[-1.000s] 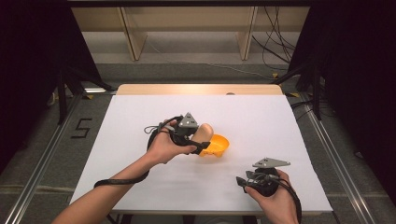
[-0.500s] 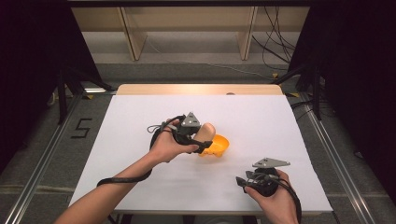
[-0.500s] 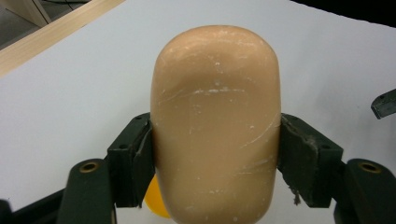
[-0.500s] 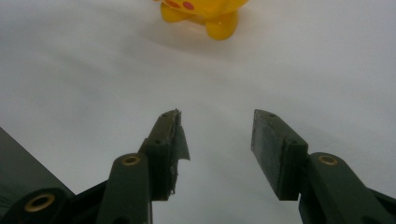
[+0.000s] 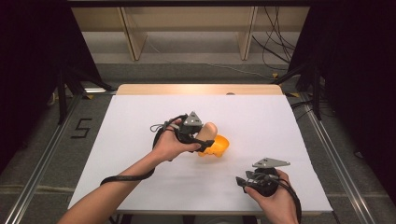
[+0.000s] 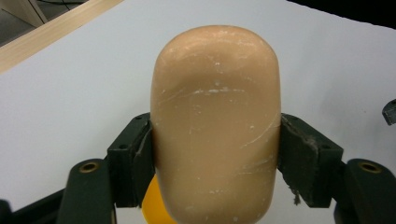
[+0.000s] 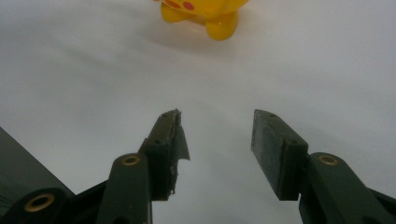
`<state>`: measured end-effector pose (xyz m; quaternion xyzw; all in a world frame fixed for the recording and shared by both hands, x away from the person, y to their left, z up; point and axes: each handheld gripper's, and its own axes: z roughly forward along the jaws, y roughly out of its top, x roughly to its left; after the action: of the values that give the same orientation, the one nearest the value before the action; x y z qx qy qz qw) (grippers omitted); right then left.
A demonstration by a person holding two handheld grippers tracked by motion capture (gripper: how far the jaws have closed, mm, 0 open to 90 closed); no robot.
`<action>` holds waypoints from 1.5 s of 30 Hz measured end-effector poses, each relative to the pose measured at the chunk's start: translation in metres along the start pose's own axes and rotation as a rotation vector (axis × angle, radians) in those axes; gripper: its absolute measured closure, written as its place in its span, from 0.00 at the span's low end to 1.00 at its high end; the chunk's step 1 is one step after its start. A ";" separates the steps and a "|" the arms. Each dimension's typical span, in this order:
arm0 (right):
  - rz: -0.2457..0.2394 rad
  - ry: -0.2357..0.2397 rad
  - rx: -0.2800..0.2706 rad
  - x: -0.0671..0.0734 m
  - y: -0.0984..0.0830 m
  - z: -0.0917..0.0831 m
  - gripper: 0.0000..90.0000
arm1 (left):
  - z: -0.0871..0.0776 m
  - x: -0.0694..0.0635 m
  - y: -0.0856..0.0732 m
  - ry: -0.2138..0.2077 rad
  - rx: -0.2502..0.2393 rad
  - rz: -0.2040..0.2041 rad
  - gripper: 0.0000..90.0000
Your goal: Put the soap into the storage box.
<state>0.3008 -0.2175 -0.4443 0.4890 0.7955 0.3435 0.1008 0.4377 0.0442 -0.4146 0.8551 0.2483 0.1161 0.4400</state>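
Mid-frame, left gripper (image 5: 201, 140) jaws clamp the tan block (image 6: 215, 126) beside the yellow toy (image 5: 215, 146); lift slow, keep level; right gripper (image 7: 215, 140) jaws wide, empty, lower right.

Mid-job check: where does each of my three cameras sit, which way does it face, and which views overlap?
High view: above the person's side, facing forward and down on the white table; both forearms, left hand-held gripper and right hand-held gripper show.
Left gripper view: rides the left hand-held gripper, looking along its jaws clamped on the tan rounded block.
Right gripper view: rides the right hand-held gripper, jaws apart, facing across the table to the yellow toy.
Shared: the high view also shows the yellow toy and tan block.
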 end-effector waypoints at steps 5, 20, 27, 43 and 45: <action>0.025 0.010 0.005 0.002 0.000 0.000 0.59 | 0.002 0.002 -0.001 0.009 0.014 0.009 0.36; 0.001 0.008 -0.002 0.000 0.000 0.001 0.59 | 0.011 0.004 -0.002 -0.002 0.018 0.001 0.36; 0.000 0.006 -0.001 0.000 0.000 0.001 0.59 | 0.015 0.005 -0.003 -0.014 0.036 0.005 0.36; -0.028 -0.001 -0.017 -0.001 0.000 0.002 0.59 | 0.022 0.012 0.000 -0.050 0.095 0.043 0.36; -0.028 -0.002 -0.017 -0.001 0.000 0.002 0.59 | 0.022 0.012 0.001 -0.051 0.106 0.060 0.36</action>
<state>0.3023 -0.2170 -0.4455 0.4771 0.7992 0.3485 0.1107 0.4575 0.0351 -0.4268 0.8871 0.2168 0.0941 0.3966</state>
